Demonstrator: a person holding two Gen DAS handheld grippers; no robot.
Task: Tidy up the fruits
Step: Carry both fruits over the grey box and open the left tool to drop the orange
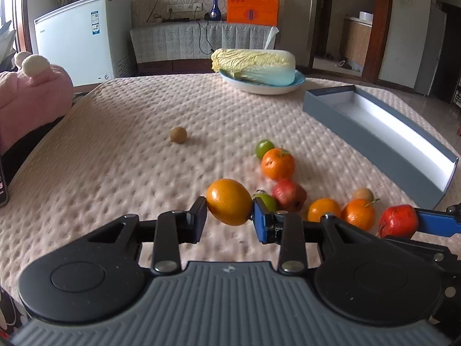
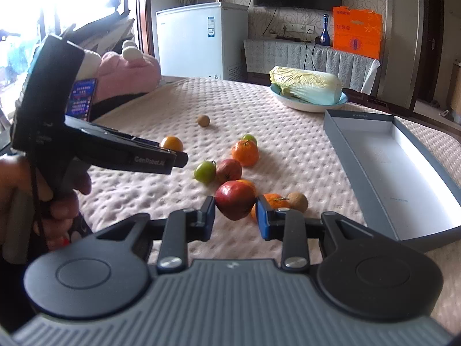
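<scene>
Pink bumpy cloth (image 1: 121,150) covers the table. Left gripper (image 1: 230,216) pinches an orange (image 1: 229,201) between its pads, held just above the cloth. Right gripper (image 2: 235,216) pinches a red apple (image 2: 234,200) the same way, over the fruit pile. The apple also shows at the right edge of the left view (image 1: 397,221). Left on the cloth: two green fruits (image 2: 205,171), a second red fruit (image 2: 229,171), a tangerine (image 2: 245,152), more oranges partly hidden behind the apple, a brown fruit (image 2: 298,201) beside them, and another brown fruit (image 2: 203,120) well apart, farther back. Grey box (image 2: 449,184), open, white inside, lies right of the pile. Cabbage (image 2: 306,85) sits on a plate (image 2: 314,106) at the back. A hand (image 2: 57,190) grips the left tool's handle.
</scene>
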